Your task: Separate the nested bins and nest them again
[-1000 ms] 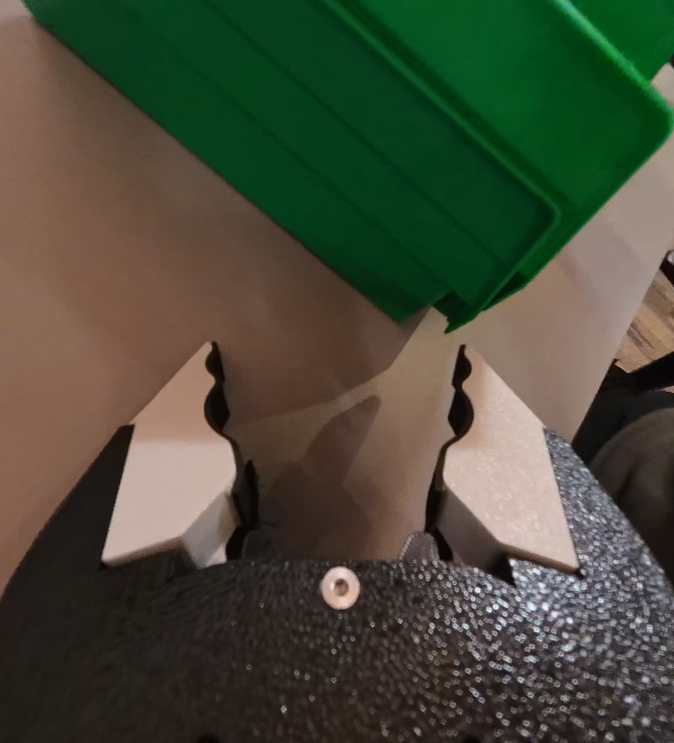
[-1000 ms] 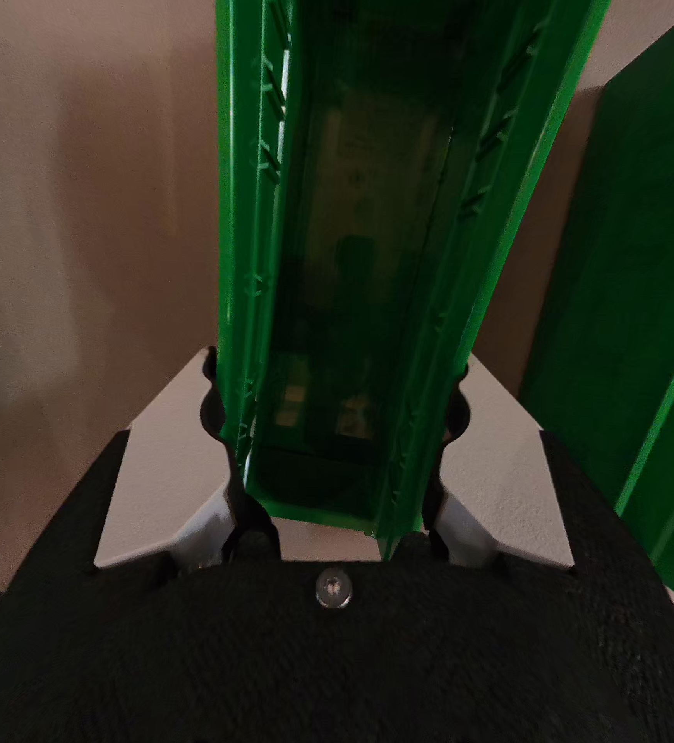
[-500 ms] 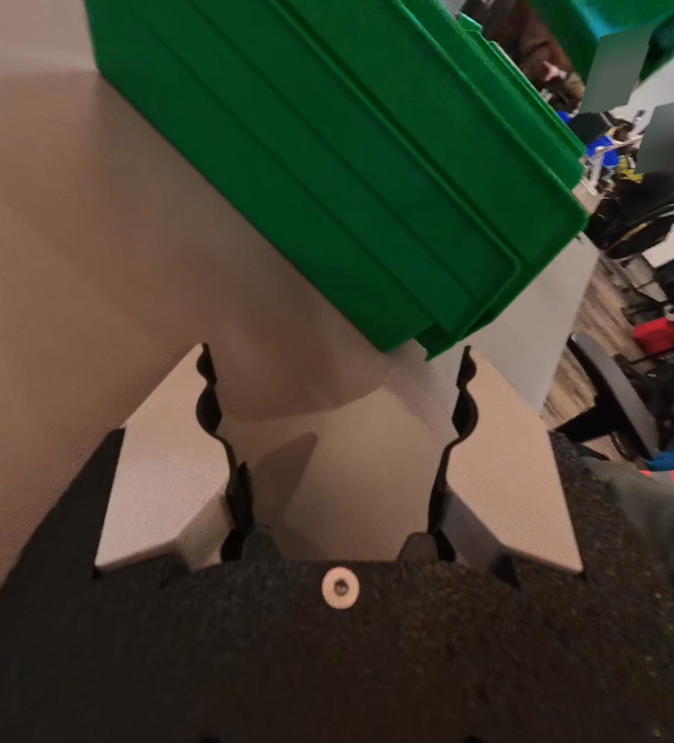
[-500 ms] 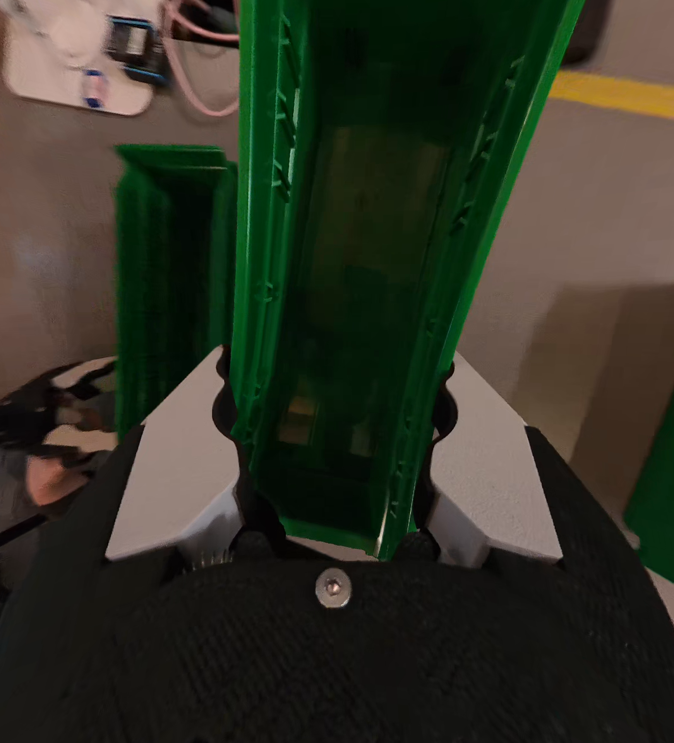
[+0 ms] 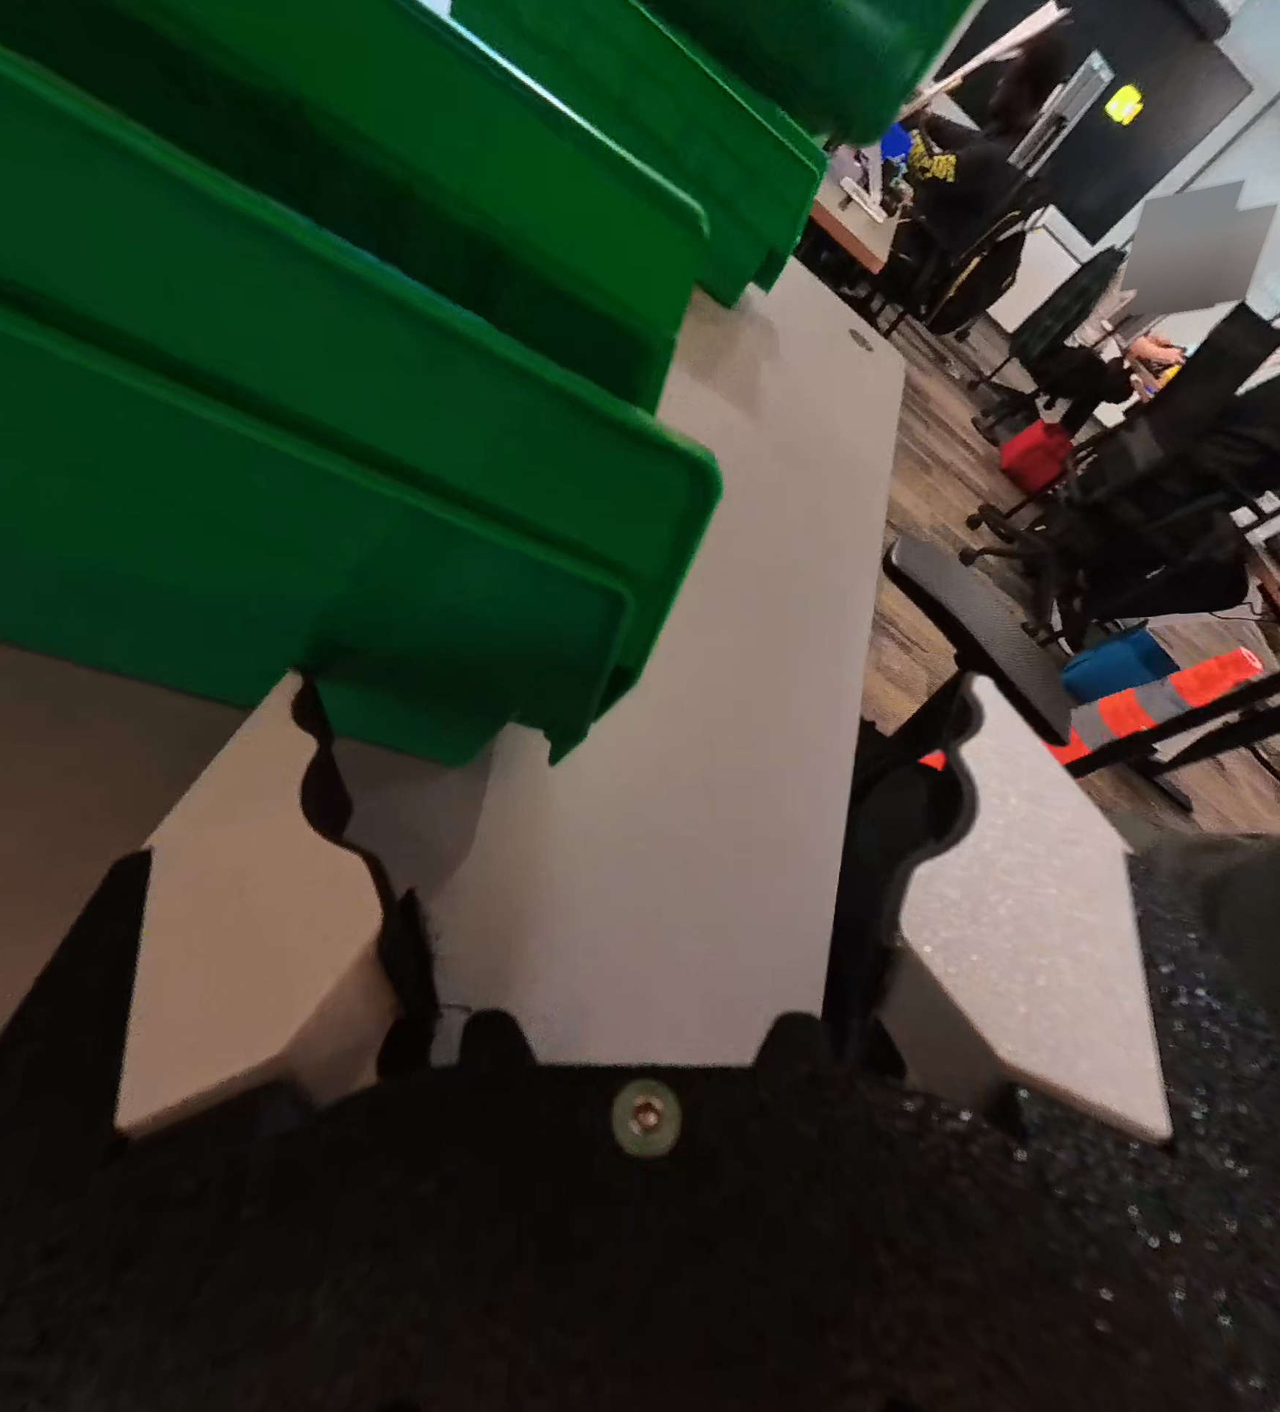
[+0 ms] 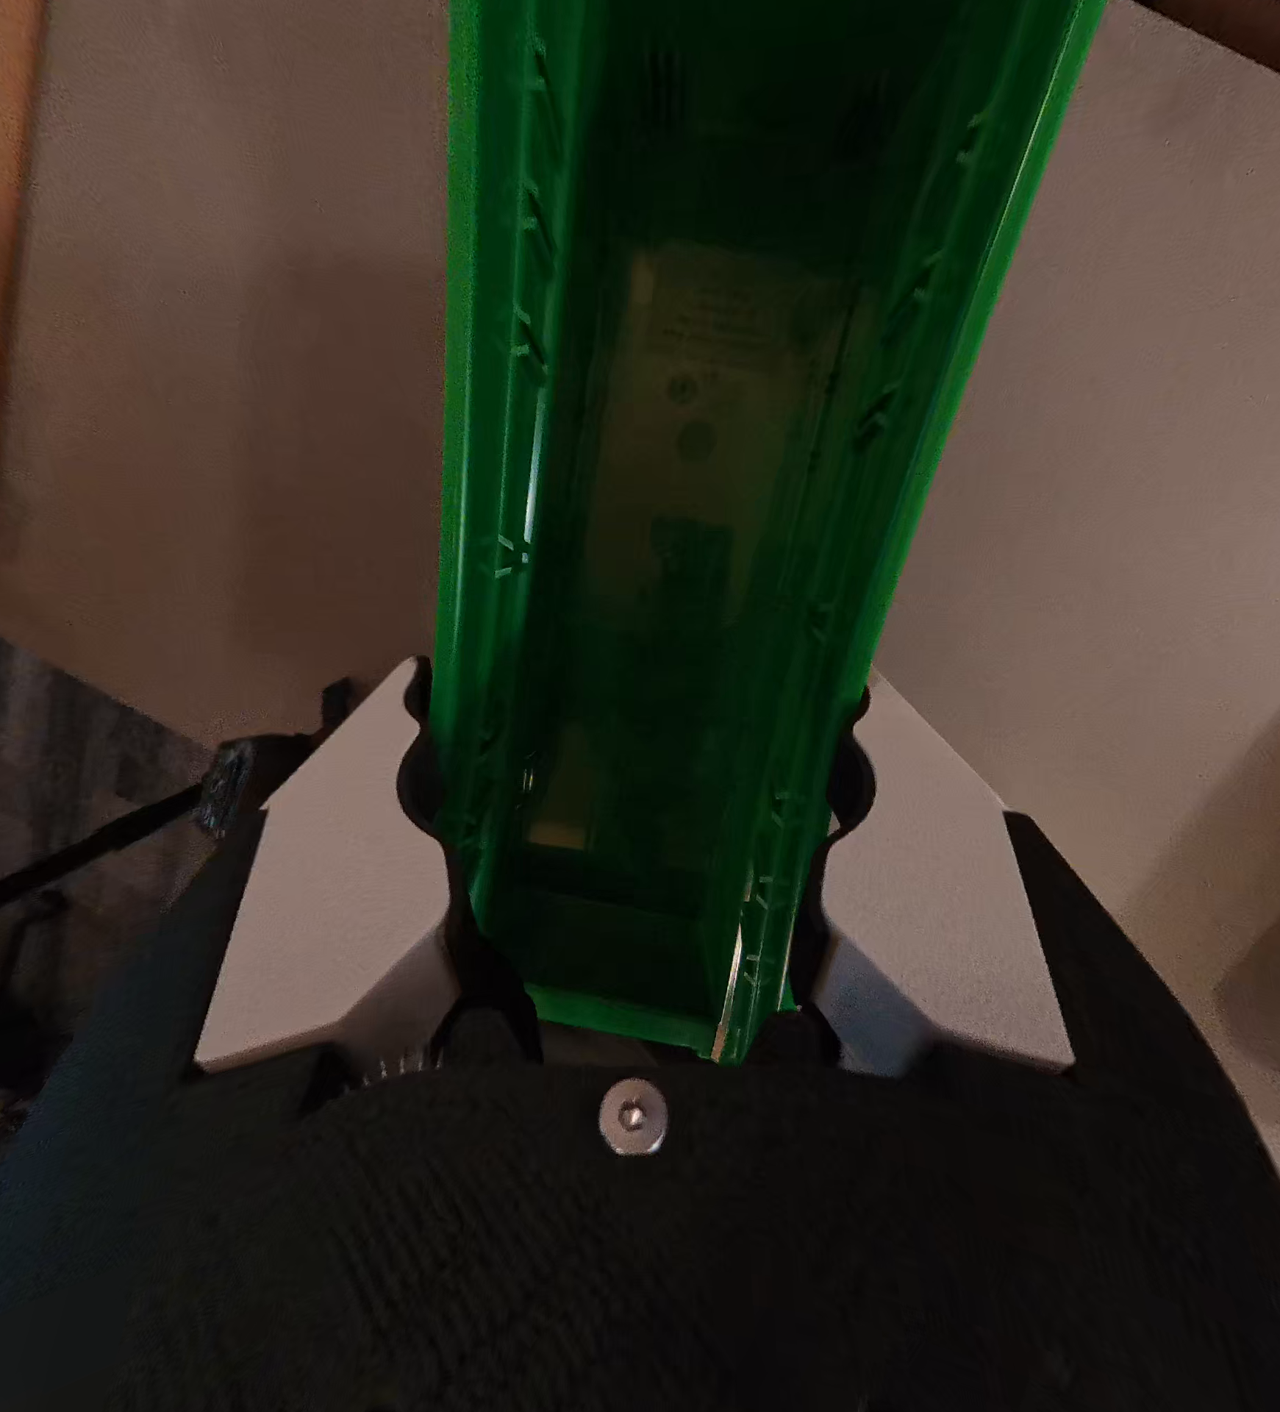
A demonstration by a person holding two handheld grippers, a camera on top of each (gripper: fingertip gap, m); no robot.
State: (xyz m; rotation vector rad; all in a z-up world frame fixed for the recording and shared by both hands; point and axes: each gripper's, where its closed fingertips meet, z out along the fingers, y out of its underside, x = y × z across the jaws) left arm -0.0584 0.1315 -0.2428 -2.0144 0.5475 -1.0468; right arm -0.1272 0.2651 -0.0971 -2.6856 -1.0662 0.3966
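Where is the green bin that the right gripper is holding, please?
In the right wrist view, the green bin stands centre frame, clamped between the right gripper fingers.

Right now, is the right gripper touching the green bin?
Touching. The right wrist view shows the right gripper closed on the green bin, both fingers pressed against its walls.

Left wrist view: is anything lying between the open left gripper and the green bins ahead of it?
Nothing visible. The left gripper is open and only bare table shows between its fingers and the nearest green bin, whose corner sits at the left fingertip.
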